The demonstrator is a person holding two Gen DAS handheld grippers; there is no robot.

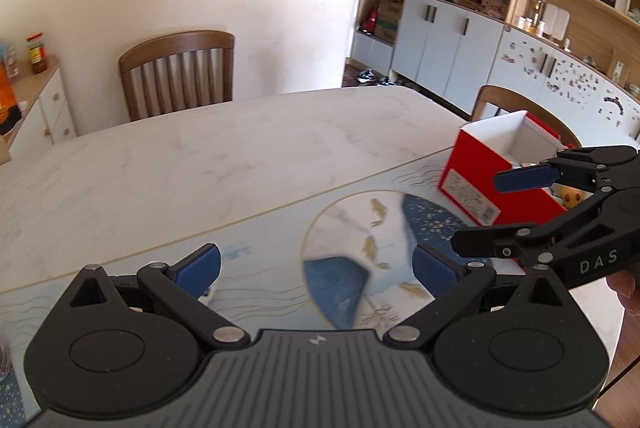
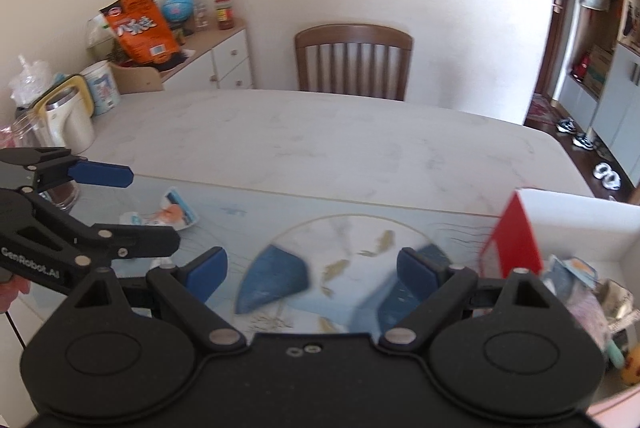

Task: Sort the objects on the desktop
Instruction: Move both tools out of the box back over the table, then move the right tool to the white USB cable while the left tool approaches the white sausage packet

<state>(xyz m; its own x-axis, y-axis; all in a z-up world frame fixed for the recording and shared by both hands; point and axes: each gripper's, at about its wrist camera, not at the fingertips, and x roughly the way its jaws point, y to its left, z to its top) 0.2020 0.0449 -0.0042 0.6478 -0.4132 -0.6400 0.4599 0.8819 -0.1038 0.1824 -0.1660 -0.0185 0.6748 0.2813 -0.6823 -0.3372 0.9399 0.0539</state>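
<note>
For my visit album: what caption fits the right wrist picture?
Open right gripper above a patterned mat, red box of items at right, crumpled wrapper and open left gripper at left.

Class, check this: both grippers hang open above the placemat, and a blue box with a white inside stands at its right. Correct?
Not quite. The box is red, not blue, as the left wrist view shows. Both the left gripper and right gripper are open over the placemat.
</note>
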